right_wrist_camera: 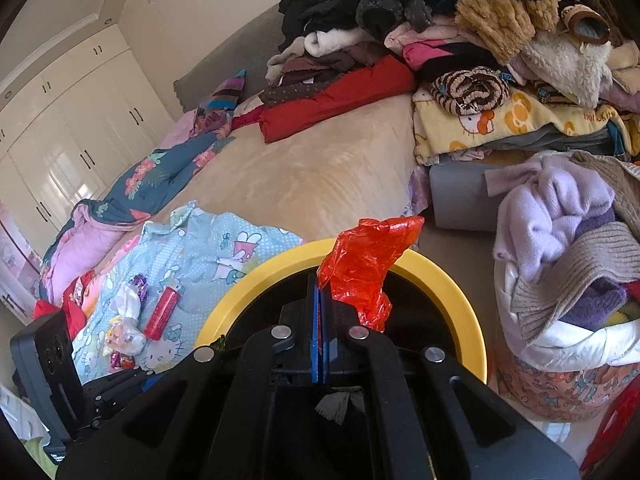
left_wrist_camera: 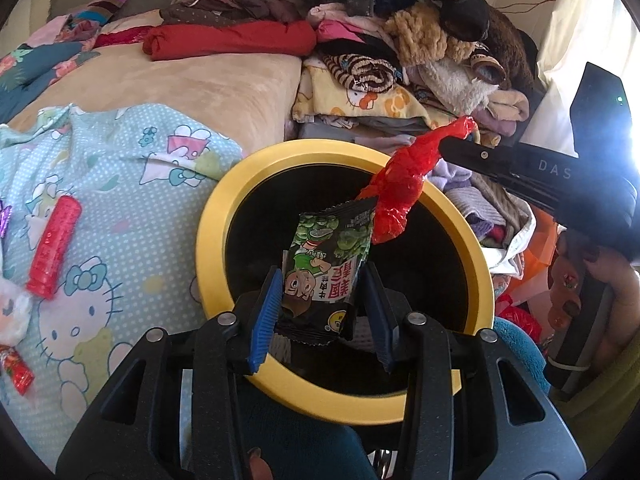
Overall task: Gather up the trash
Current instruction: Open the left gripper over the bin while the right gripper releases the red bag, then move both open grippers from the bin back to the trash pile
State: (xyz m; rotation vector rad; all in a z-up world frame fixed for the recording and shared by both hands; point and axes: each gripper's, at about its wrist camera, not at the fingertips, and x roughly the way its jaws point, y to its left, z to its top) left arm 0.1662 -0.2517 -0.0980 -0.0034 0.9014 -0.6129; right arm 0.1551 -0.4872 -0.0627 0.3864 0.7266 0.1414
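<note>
A yellow-rimmed black bin (left_wrist_camera: 212, 216) stands by the bed; it also shows in the right wrist view (right_wrist_camera: 452, 280). My left gripper (left_wrist_camera: 324, 312) is open over the bin, with a green and black snack packet (left_wrist_camera: 326, 264) between its blue fingers, apparently loose. My right gripper (right_wrist_camera: 320, 304) is shut on a crumpled red plastic wrapper (right_wrist_camera: 368, 264) and holds it over the bin's far rim; the wrapper also shows in the left wrist view (left_wrist_camera: 404, 176). A red tube wrapper (left_wrist_camera: 54, 252) and small candy wrappers (left_wrist_camera: 16, 368) lie on the Hello Kitty sheet.
The bed (left_wrist_camera: 192, 84) carries a pale blue Hello Kitty sheet (left_wrist_camera: 132, 200) and piles of folded clothes (left_wrist_camera: 360, 40). A basket of laundry (right_wrist_camera: 568, 260) stands right of the bin. White wardrobes (right_wrist_camera: 72, 128) line the far wall.
</note>
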